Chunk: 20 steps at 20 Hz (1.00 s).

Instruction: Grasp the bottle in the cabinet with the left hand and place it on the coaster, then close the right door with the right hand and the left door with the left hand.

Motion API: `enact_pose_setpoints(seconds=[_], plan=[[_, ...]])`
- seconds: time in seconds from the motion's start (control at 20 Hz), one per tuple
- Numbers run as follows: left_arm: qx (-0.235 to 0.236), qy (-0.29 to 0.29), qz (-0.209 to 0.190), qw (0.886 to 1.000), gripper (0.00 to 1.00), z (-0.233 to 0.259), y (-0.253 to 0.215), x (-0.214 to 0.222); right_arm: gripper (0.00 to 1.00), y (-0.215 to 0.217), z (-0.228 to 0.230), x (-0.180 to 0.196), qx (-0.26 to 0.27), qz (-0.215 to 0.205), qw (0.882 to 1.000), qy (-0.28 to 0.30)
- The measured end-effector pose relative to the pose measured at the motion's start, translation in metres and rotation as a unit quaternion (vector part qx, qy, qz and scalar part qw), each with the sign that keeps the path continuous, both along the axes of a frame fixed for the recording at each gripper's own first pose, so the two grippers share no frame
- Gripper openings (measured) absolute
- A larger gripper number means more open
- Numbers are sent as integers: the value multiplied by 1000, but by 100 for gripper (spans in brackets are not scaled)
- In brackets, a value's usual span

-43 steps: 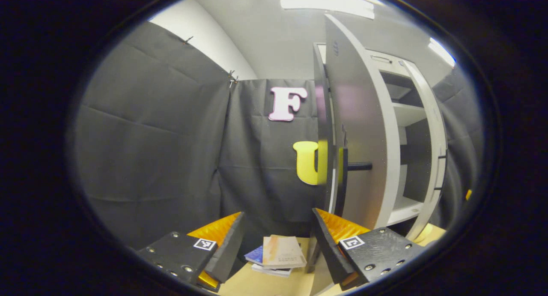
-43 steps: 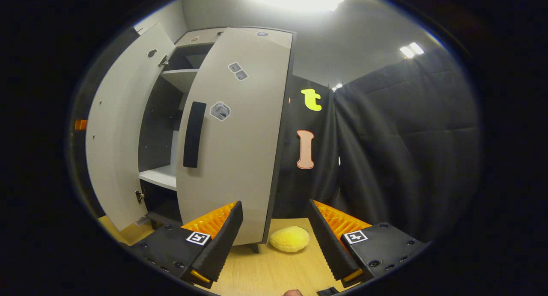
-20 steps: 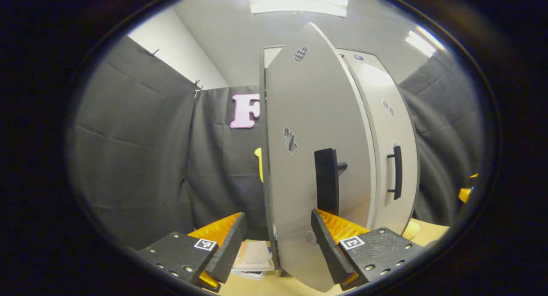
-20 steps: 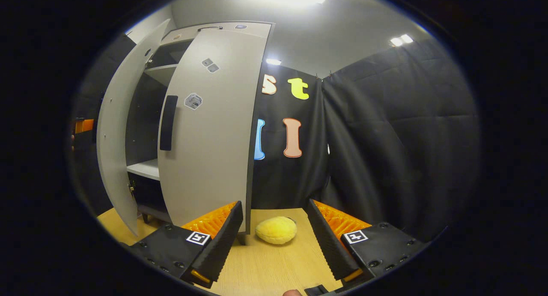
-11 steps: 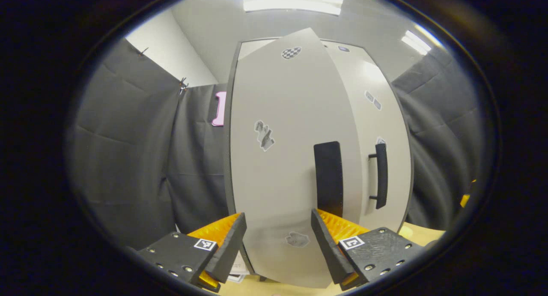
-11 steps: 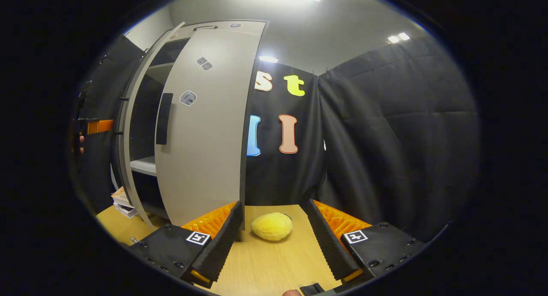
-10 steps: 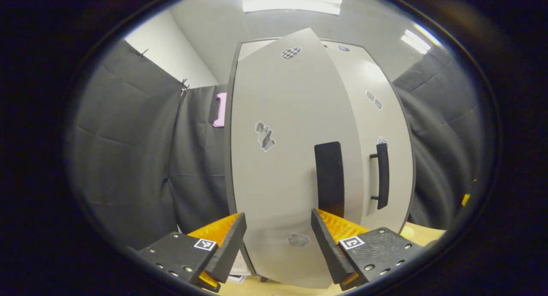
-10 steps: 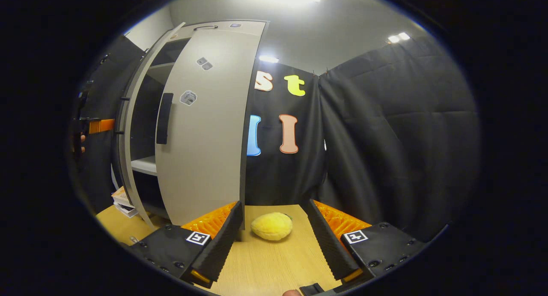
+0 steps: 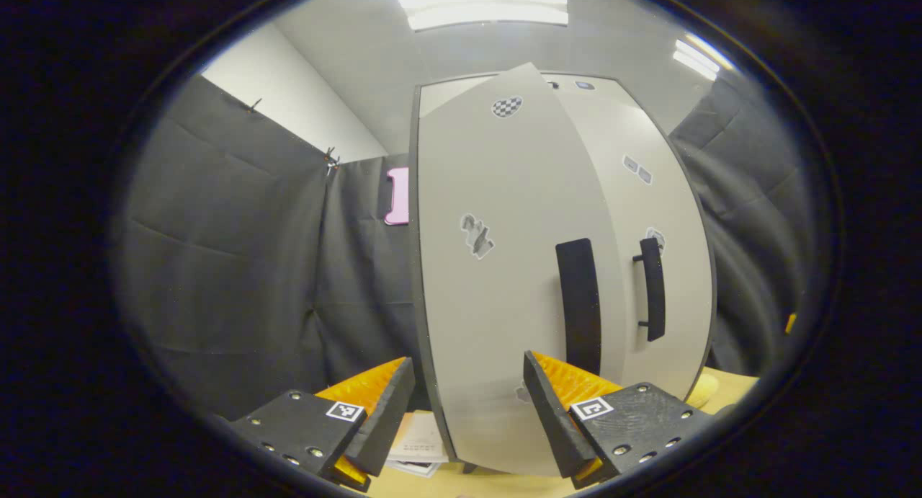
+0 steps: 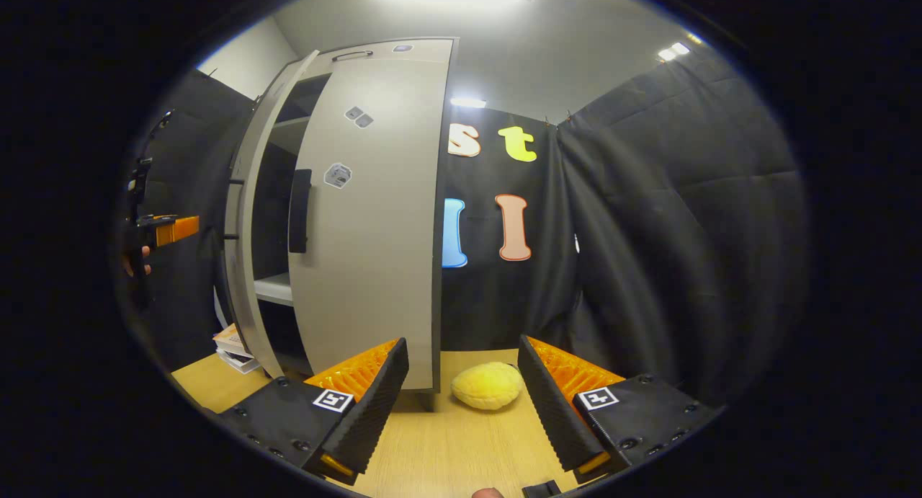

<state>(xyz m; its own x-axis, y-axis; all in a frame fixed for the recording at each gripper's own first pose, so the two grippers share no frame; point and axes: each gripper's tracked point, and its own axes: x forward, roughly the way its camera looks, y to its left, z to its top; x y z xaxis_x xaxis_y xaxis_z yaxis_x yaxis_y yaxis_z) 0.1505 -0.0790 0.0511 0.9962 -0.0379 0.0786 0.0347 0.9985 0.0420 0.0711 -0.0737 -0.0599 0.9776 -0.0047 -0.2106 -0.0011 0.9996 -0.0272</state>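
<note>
While the left door [image 9: 497, 282] has swung from edge-on to nearly shut over two seconds, a gap toward 3 o'clock remains beside the right door [image 10: 374, 217]. We hold both the left gripper [image 9: 468, 404] and right gripper [image 10: 461, 390] wide open, empty. We cannot see the bottle.

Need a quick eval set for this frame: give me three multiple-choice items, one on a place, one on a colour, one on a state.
1. Where does the soft round object lie?
A. on the table right of the cabinet
B. on a cabinet shelf
C. on the books

2. What colour are the door handles?
A. white
B. black
C. red

3. What state is the left door in?
A. wide open
B. fully shut
C. nearly shut, a gap left

Key: 1 A, it rests on the table by the right door. 2 B, both bars are black. 3 C, the right gripper view shows a shelf between the doors.
</note>
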Motion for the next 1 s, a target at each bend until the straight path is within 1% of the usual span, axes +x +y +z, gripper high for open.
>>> enact_pose_setpoints(seconds=[0.1, 0.15, 0.2, 0.3, 0.35, 0.4, 0.45, 0.5, 0.8, 0.85, 1.0], plan=[[10, 3, 7, 1000, 95, -6, 11, -22, 97, 7, 6, 0, 7, 11, 1000, -10], [14, 7, 10, 1000, 88, -8, 17, -32, 97, 11, 7, -2, 9, 15, 1000, -12], [17, 10, 14, 1000, 81, -10, 26, -43, 92, 15, 10, -5, 12, 20, 1000, -15], [16, 12, 17, 1000, 95, -11, 38, -62, 92, 24, 15, -11, 12, 27, 999, -18], [15, 12, 17, 1000, 95, -12, 43, -72, 97, 29, 19, -17, 12, 29, 999, -20], [14, 12, 17, 1000, 95, -13, 49, -82, 97, 34, 23, -23, 14, 31, 999, -24], [14, 12, 15, 1000, 95, -13, 54, -91, 92, 40, 28, -29, 16, 32, 999, -26], [14, 15, 13, 1000, 95, -15, 58, -97, 97, 46, 31, -35, 17, 33, 999, -25], [13, 10, 7, 1000, 95, -11, 78, -136, 97, 78, 45, -73, 3, 44, 998, -35], [15, 10, 6, 1000, 88, -12, 81, -142, 97, 82, 45, -75, 2, 43, 998, -34], [21, 9, 9, 1000, 88, -17, 87, -153, 97, 93, 49, -89, 9, 47, 998, -37]])
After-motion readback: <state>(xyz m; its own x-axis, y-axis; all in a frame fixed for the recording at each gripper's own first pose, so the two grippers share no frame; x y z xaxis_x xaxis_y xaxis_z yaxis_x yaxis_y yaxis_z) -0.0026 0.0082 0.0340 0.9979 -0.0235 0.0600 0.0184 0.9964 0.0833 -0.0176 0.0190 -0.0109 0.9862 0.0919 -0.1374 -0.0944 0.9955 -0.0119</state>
